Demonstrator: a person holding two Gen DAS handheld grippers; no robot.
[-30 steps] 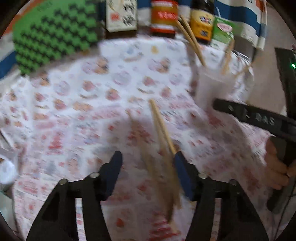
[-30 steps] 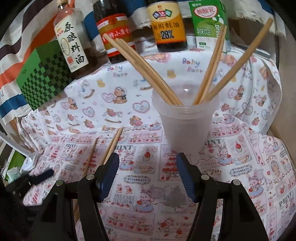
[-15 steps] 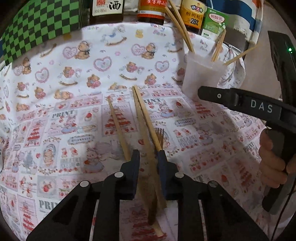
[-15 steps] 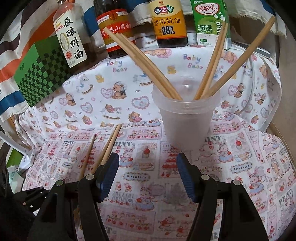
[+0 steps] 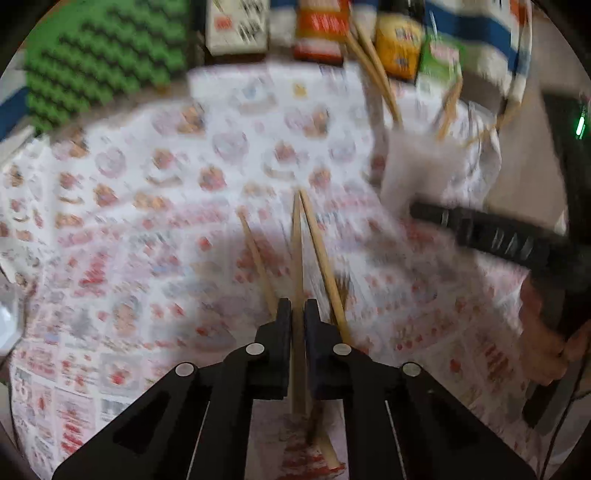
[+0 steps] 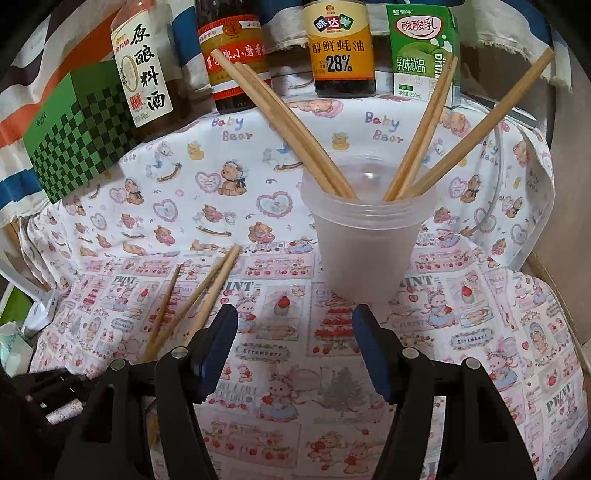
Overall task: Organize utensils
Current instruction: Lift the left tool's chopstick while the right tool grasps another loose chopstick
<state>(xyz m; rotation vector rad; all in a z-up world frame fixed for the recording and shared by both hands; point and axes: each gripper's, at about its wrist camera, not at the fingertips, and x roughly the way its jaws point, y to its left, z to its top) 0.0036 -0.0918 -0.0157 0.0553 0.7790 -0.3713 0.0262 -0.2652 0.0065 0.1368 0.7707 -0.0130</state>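
Left gripper (image 5: 297, 314): jaws pinch one chopstick (image 5: 296, 236) low on its shaft, over the cloth (image 5: 147, 221).
Right gripper (image 6: 295, 350): jaws spread, empty, just before the cup (image 6: 365, 251).
Loose chopsticks (image 5: 258, 266): two lie beside the held one.
Our step: we lift straight, keep the stick clear of its neighbours, tip it into the cup among the standing chopsticks (image 6: 288, 122).

Motion blur smeared the printed cloth (image 5: 155, 206) and bottles (image 5: 321, 29) beyond the left gripper (image 5: 297, 314), leaving their labels unreadable.
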